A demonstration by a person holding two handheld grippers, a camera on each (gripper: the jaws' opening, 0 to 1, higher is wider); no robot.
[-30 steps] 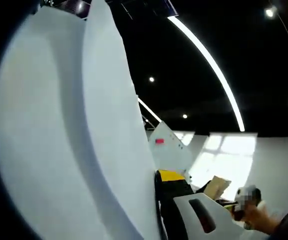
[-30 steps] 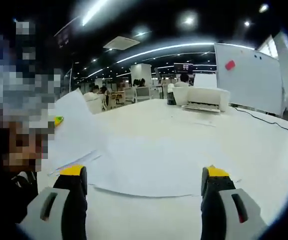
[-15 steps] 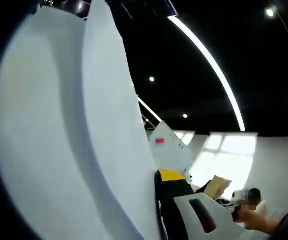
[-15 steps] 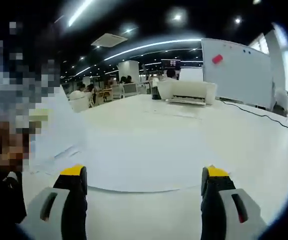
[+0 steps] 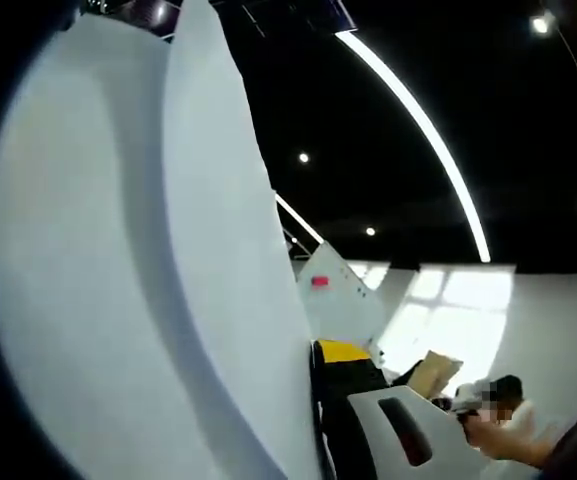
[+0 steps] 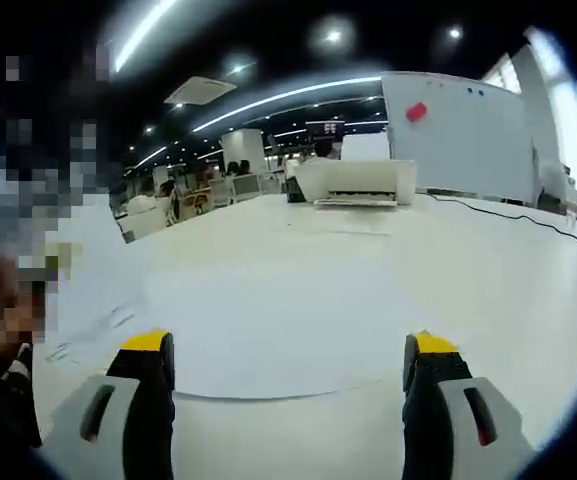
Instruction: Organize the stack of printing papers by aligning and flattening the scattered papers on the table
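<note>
Because you have the left claw [image 5: 318, 400] tipped up toward the dark ceiling, the white sheets of printing paper [image 5: 138, 280] it carries rise in front of its camera as a tall, curved wall; one yellow-tipped black jaw presses against their right face and the other is hidden behind them, so you appear to have the claw closed on the sheets, presumably lifted so they can be squared up. They look thin, smooth and matte, bowing softly rather than creasing, which suggests they will flop if you loosen your hold. In the right gripper view, your right claw [image 6: 288, 362] stands wide open with nothing between its jaws, held low over the pale, smooth bench [image 6: 488, 290]. A loose white sheet with a curved near edge [image 6: 268, 335] lies flat just ahead of it, and more scattered white sheets [image 6: 93, 300] lie to the left. A boxy white printer [image 6: 356, 181] sits at the far end, well apart from the papers.
</note>
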